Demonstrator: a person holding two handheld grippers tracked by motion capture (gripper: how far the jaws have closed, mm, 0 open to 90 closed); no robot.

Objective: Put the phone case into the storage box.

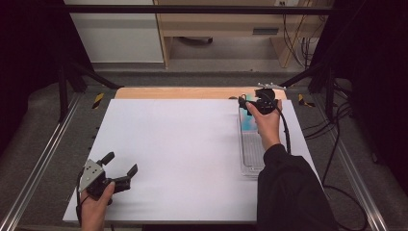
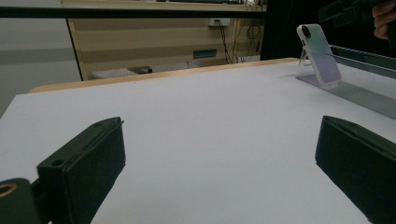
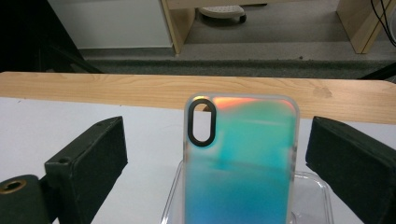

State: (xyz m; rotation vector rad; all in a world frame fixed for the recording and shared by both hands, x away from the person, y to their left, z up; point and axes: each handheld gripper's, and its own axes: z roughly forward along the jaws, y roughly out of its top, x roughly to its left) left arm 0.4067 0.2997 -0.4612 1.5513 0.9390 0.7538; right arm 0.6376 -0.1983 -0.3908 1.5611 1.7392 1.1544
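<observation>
An iridescent teal and orange phone case [image 3: 243, 158] with a black camera ring stands propped in a clear plastic holder [image 3: 312, 193]. My right gripper [image 3: 217, 140] is open around it, one jaw on each side with gaps, touching nothing. From above, the case [image 1: 248, 124] leans at the far end of the long clear tray [image 1: 251, 156] on the right, and the right gripper [image 1: 246, 102] hovers over its top. My left gripper [image 1: 122, 162] rests open and holds nothing at the board's near left corner. From there the case [image 2: 320, 53] stands far off to the right.
A white board [image 1: 183, 154] covers the table, with a wooden strip [image 1: 173, 93] along its far edge. Metal frame rails [image 1: 43, 159] run down both sides. Cables [image 1: 332, 159] trail off to the right. Wooden furniture [image 1: 231, 29] stands behind the table.
</observation>
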